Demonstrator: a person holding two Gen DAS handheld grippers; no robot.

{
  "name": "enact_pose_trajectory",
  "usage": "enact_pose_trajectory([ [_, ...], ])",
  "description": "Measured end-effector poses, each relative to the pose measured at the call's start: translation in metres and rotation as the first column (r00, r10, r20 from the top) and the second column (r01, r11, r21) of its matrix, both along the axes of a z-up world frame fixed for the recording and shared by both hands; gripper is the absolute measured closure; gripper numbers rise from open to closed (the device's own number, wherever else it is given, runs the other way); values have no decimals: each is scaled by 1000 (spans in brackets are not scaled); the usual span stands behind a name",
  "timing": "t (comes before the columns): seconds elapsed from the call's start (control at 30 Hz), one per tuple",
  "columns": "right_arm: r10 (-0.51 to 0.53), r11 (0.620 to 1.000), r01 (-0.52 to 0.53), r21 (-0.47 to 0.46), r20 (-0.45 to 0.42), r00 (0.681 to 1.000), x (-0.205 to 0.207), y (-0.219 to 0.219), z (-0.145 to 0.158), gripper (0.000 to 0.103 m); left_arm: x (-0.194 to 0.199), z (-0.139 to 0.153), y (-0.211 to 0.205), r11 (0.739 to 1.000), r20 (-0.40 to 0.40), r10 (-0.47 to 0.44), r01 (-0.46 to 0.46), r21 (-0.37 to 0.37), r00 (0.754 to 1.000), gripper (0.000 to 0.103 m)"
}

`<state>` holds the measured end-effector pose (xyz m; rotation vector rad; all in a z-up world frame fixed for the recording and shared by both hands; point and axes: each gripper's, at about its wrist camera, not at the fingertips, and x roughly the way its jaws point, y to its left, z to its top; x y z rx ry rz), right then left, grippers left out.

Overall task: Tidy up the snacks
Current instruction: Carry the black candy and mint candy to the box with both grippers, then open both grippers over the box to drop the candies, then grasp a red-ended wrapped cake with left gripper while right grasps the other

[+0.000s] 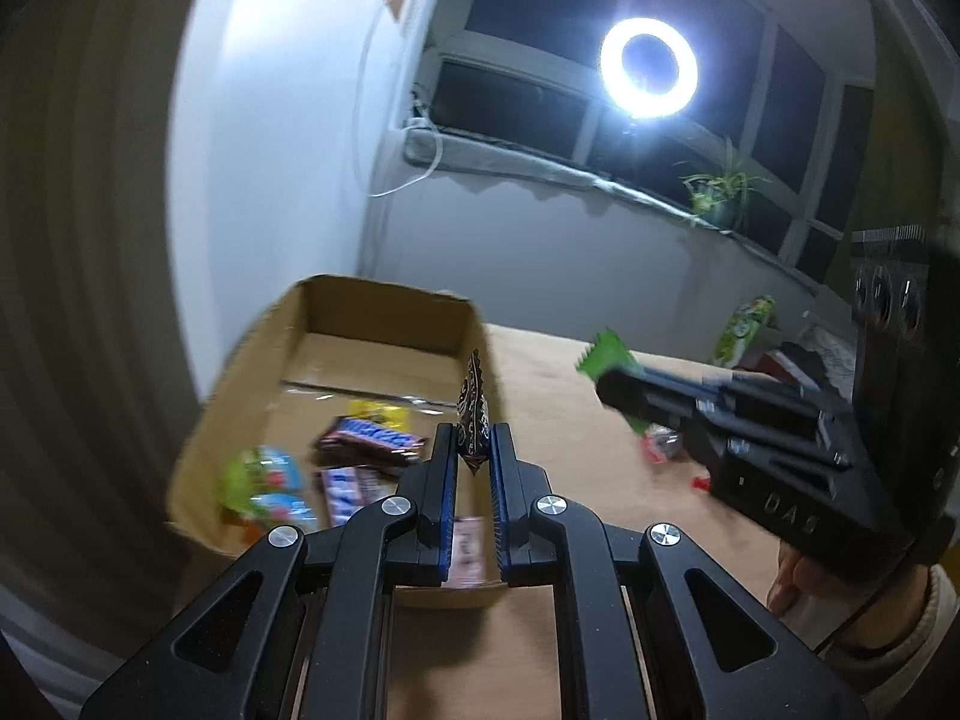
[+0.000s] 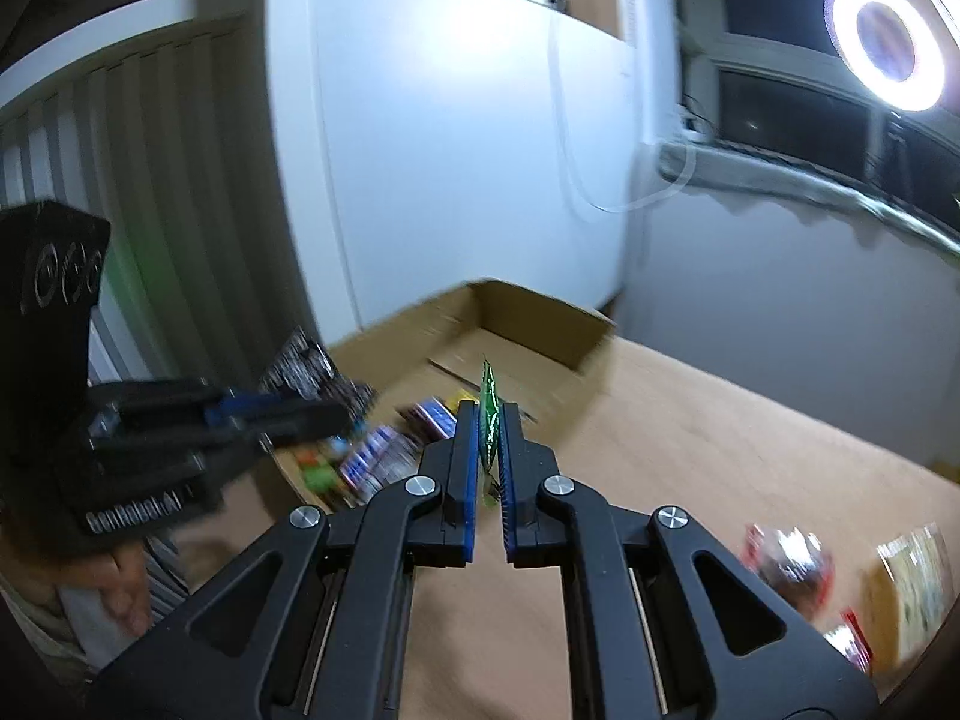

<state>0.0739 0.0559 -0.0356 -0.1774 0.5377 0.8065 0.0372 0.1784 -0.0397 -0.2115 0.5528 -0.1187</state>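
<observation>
My left gripper (image 1: 474, 438) is shut on a dark patterned snack packet (image 1: 473, 414), held edge-on above the near right part of an open cardboard box (image 1: 384, 312). The box holds several snacks, among them chocolate bars (image 1: 369, 438) and a green-blue pack (image 1: 264, 483). My right gripper (image 2: 491, 420) is shut on a green snack packet (image 2: 489, 414), above the table just right of the box (image 2: 540, 315). In the left wrist view the right gripper (image 1: 624, 393) carries the green packet (image 1: 603, 354). In the right wrist view the left gripper (image 2: 324, 414) holds the dark packet (image 2: 303, 369).
Loose snacks lie on the brown table (image 2: 720, 420): a red-wrapped one (image 2: 789, 561) and a yellowish pack (image 2: 915, 588) at the right. A green pouch (image 1: 744, 324) stands at the table's far side. A white wall, a window with a ring light (image 1: 648, 66) and a plant are behind.
</observation>
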Motion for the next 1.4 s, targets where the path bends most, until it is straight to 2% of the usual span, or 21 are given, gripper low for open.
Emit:
enact_pose_trajectory([
  [0.13, 57, 998, -57, -8, -9, 998, 7, 34, -5, 97, 0, -7, 19, 999, -17, 30, -30, -22, 999, 94],
  [0.23, 99, 994, -101, -40, -34, 994, 17, 58, -21, 96, 4, -15, 24, 999, -41, 40, -41, -10, 998, 91],
  [0.3, 79, 996, -81, -47, -37, 996, 19, 62, -28, 87, 5, -20, 31, 995, -62, 98, -98, 11, 993, 74],
  [0.33, 76, 996, -78, -46, -46, 996, 20, 60, -31, 85, 5, -22, 34, 993, -68, 120, -119, 11, 991, 59],
  [0.37, 67, 996, -69, -47, -50, 997, 21, 58, -35, 81, 3, -24, 37, 991, -65, 131, -131, 6, 989, 56],
  [0.53, 27, 999, -28, -46, -22, 999, 13, 35, -33, 80, -4, -27, 45, 986, -70, 164, -166, -14, 984, 54],
  [0.57, 16, 999, -17, -42, -13, 1000, 10, 29, -32, 76, -6, -26, 46, 985, -67, 169, -170, -16, 983, 49],
  [0.63, 0, 999, -1, -32, -17, 1000, 3, 15, -32, 63, -10, -22, 46, 983, -53, 182, -183, -18, 982, 45],
  [0.67, -4, 999, 3, -32, -22, 1000, 1, 9, -34, 54, -13, -21, 46, 983, -49, 182, -183, -21, 982, 45],
  [0.7, -10, 999, 9, -37, -22, 1000, -4, 3, -34, 51, -14, -19, 45, 983, -44, 180, -181, -23, 983, 45],
  [0.8, -44, 998, 44, -48, -6, 999, -12, -13, -37, 51, -13, -13, 36, 986, -31, 163, -164, -20, 986, 45],
  [0.87, -65, 997, 64, -46, -12, 998, -13, -24, -39, 50, -15, -11, 28, 989, -28, 147, -147, -14, 989, 40],
  [1.03, -133, 990, 131, -44, -23, 991, -13, -61, -43, 41, -10, -2, -3, 996, -17, 84, -83, 17, 996, 39],
  [1.1, -160, 986, 159, -50, -28, 987, -13, -76, -45, 36, -2, 0, -19, 998, -21, 59, -58, 35, 998, 36],
  [1.17, -192, 981, 190, -49, -36, 981, -13, -92, -48, 36, 4, 1, -32, 998, -22, 36, -35, 49, 999, 32],
  [1.33, -282, 959, 279, -47, -56, 958, -10, -140, -55, 33, 31, -4, -78, 995, -52, -70, 74, 69, 996, 32],
  [1.4, -322, 947, 319, -42, -71, 944, -10, -162, -58, 26, 41, -6, -96, 989, -66, -121, 126, 79, 991, 32],
])
